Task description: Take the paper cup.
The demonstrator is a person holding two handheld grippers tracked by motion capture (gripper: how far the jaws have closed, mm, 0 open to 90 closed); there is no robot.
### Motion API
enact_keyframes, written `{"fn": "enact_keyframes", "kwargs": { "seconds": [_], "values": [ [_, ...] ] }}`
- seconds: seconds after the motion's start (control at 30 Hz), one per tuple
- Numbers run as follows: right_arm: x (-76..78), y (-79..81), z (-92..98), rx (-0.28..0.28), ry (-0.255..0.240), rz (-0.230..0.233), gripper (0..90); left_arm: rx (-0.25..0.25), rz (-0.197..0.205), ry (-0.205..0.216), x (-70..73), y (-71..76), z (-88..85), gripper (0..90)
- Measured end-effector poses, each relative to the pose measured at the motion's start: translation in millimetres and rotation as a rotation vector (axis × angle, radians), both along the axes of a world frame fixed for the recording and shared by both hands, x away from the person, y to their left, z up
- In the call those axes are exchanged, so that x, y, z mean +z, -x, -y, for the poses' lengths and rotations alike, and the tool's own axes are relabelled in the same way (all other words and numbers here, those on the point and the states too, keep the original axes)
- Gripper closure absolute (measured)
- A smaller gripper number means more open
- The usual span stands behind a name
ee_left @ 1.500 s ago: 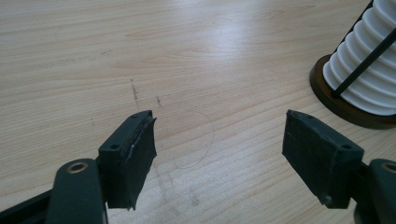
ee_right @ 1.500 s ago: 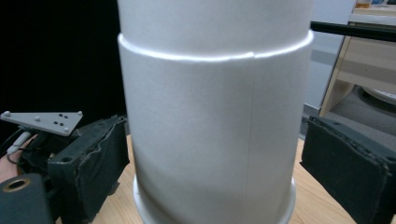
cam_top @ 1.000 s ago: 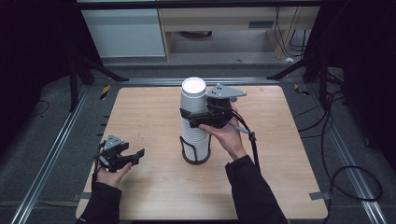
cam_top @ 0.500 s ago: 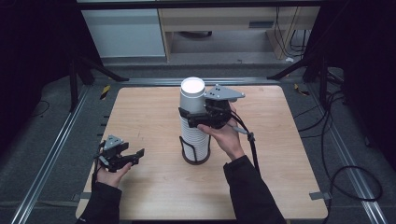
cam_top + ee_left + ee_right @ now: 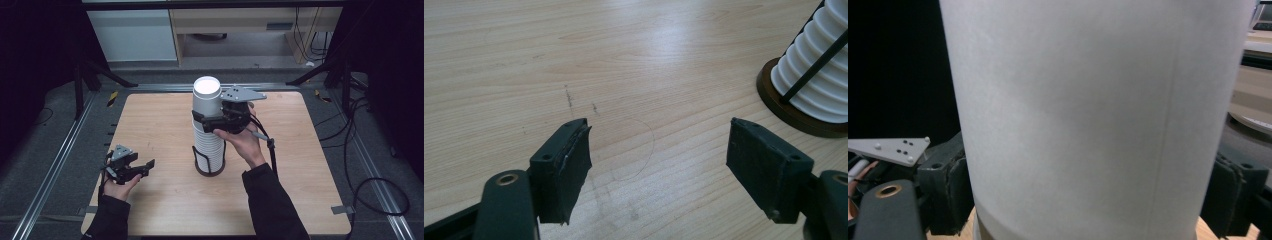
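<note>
My right hand-held gripper [image 5: 212,120] has just been closing and now grasps the top cup [image 5: 207,97] of the stack [image 5: 209,145] in its holder [image 5: 209,169] mid-surface. I'd lift straight up, gently, so no lower cup follows. My left hand-held gripper [image 5: 134,167] rests released.

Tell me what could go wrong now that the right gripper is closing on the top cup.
The right gripper has just been closing on the top cup; too much squeeze could crush its thin wall. The cups below are nested tight, so several might lift together. The left gripper rests apart from the holder, so the holder could tip.
</note>
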State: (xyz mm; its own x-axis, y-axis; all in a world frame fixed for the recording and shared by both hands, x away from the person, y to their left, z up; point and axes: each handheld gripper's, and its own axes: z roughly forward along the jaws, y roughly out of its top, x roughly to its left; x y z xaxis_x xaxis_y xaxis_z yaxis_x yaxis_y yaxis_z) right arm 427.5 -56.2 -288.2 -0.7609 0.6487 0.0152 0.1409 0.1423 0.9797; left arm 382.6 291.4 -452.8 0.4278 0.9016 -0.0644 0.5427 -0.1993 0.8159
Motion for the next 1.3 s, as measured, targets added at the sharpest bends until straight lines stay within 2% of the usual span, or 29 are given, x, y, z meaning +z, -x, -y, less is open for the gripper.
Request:
{"fn": "enact_keyframes", "kwargs": {
  "seconds": [0.4,0.8,0.87,0.93,1.2,1.3],
  "values": [
    [24.2,3.5,0.8,0.004,-0.006,0.045,13.9,-0.003,-0.001,-0.011,-0.1,0.1,-0.1,27.4],
    [53.8,9.5,6.7,-0.002,-0.027,0.104,14.0,-0.004,-0.007,-0.023,-0.8,0.3,-0.3,40.3],
    [58.3,10.8,7.5,-0.005,-0.026,0.116,14.0,0.003,-0.009,-0.026,-1.3,-0.1,-0.9,41.2],
    [61.1,11.6,9.1,-0.004,-0.028,0.118,14.1,-0.012,-0.004,-0.016,-1.2,0.0,-1.0,40.2],
    [69.2,18.5,27.5,-0.026,-0.024,0.136,14.1,0.007,0.002,-0.012,-0.9,0.3,-1.3,37.2],
    [68.9,23.9,45.0,-0.041,-0.011,0.138,14.1,0.014,0.007,-0.004,-0.1,1.1,-1.9,35.1]
  ]
}}
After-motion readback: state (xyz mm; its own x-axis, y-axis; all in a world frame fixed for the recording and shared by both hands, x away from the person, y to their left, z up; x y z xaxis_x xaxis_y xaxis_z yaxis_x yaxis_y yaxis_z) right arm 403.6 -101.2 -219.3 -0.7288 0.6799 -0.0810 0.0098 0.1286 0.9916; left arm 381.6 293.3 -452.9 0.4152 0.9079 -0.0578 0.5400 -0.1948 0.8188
